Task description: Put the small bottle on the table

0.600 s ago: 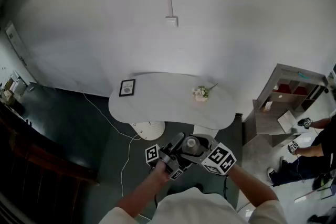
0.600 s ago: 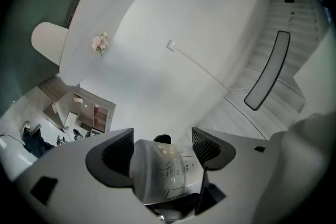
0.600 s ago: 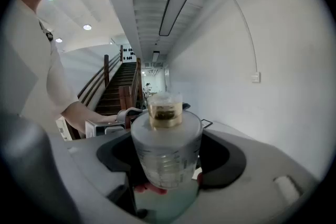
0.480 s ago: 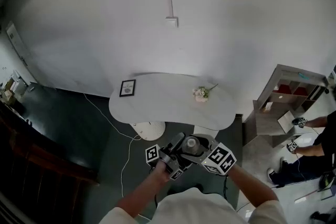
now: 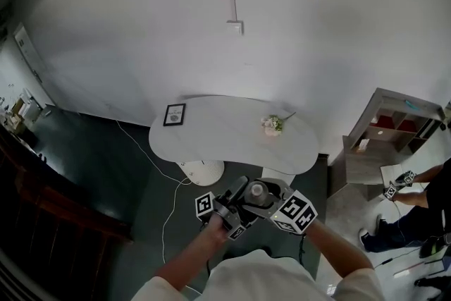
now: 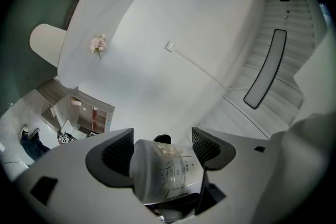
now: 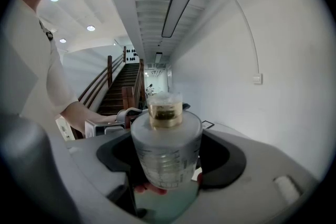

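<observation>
Currently bottle [image 5: 256,192] off the desk [image 5: 225,144], held in air just short of the desk's near edge. Right tool [image 7: 167,157] clenched on bottle body, cap pointing out past the jaws. Left tool [image 6: 163,147] spread wide around same bottle, released. On desk: frame [image 5: 173,114] at far left edge, flowers [image 5: 272,125] toward right
</observation>
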### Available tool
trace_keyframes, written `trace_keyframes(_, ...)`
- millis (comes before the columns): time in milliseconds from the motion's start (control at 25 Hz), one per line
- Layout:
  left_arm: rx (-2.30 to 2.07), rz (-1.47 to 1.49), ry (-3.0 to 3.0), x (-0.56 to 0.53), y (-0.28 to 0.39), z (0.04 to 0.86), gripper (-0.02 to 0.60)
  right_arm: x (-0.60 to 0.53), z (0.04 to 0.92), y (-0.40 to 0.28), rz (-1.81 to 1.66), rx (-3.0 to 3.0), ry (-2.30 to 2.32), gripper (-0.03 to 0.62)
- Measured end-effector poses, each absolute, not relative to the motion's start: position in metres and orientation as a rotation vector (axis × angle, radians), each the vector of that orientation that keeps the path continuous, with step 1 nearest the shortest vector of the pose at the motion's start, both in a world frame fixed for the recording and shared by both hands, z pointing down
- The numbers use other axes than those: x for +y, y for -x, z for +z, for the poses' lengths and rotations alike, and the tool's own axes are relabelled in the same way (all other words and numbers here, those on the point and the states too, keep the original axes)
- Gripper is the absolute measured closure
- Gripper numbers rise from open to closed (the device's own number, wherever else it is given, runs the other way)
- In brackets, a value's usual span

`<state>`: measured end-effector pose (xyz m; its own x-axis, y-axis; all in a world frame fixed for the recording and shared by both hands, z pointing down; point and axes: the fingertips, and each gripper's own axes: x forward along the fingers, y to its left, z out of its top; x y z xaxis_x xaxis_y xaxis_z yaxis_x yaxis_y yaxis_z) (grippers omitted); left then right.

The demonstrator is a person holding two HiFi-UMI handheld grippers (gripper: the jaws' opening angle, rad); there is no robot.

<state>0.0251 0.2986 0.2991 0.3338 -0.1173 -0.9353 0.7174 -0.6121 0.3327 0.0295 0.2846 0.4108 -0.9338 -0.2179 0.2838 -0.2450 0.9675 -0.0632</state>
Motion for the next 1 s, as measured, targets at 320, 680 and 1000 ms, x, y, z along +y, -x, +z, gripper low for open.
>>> trace_keyframes(320,0.501,-1.384,-1.841,0.293,-0.044,0.302,0.245,0.279,0.414,-0.047,0.127,-2.833,-0.288,0.246)
trace_keyframes(680,0.455,-1.4,-1.859,0.284,-0.071,0.307,0.244,0.271,0.419,-0.073,0.132,-2.848,-0.228,0.247)
trace_keyframes(1000,0.417,-1.43,-1.875,0.274,-0.083,0.31,0.244,0.262,0.421,-0.084,0.125,-2.851,-0.164,0.247)
